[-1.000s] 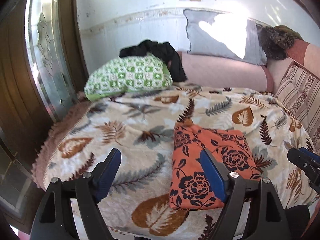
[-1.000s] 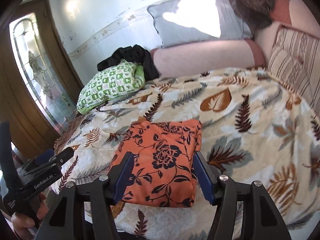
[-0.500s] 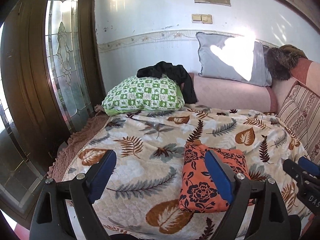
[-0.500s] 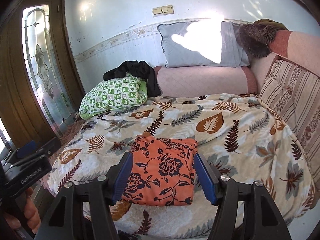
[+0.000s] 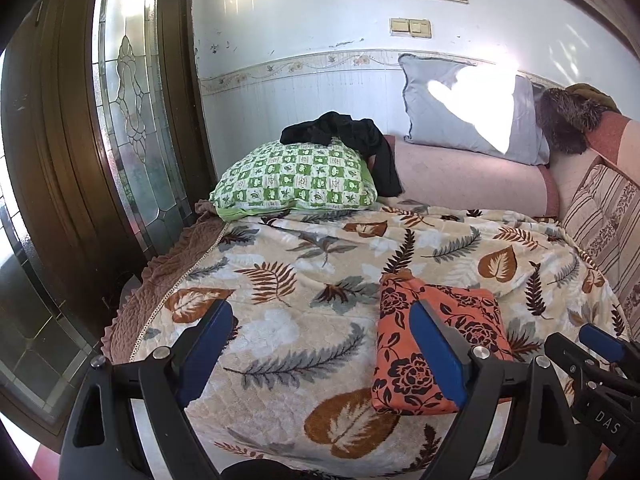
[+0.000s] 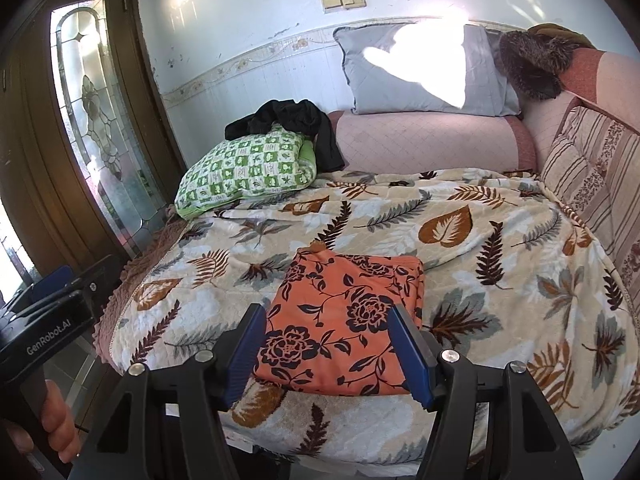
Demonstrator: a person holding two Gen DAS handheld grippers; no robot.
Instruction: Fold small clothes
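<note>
A folded orange cloth with dark flowers [image 5: 476,320] [image 6: 340,300] lies flat on the leaf-patterned blanket [image 5: 304,264] near the bed's front edge. My left gripper [image 5: 320,312] hangs open in front of the bed, left of the cloth, with nothing between its blue pads. My right gripper [image 6: 326,314] is open too, held back from the bed. The cloth shows in the gap between its fingers but they are clear of it. Each gripper shows at the edge of the other's view: the right gripper [image 5: 592,348] and the left gripper [image 6: 60,292], held by a hand [image 6: 52,432].
A green checked pillow [image 5: 292,180] with a black garment [image 5: 348,136] on it sits at the back left. A grey pillow [image 5: 468,116] and a pink bolster [image 5: 460,176] line the wall. A striped cushion [image 5: 600,216] is on the right, a glazed wooden door [image 5: 128,120] on the left.
Both grippers have drawn back and up from the bed, so the cloth looks smaller and farther. The left jaws stand a little wider than before. The cloth has not moved.
</note>
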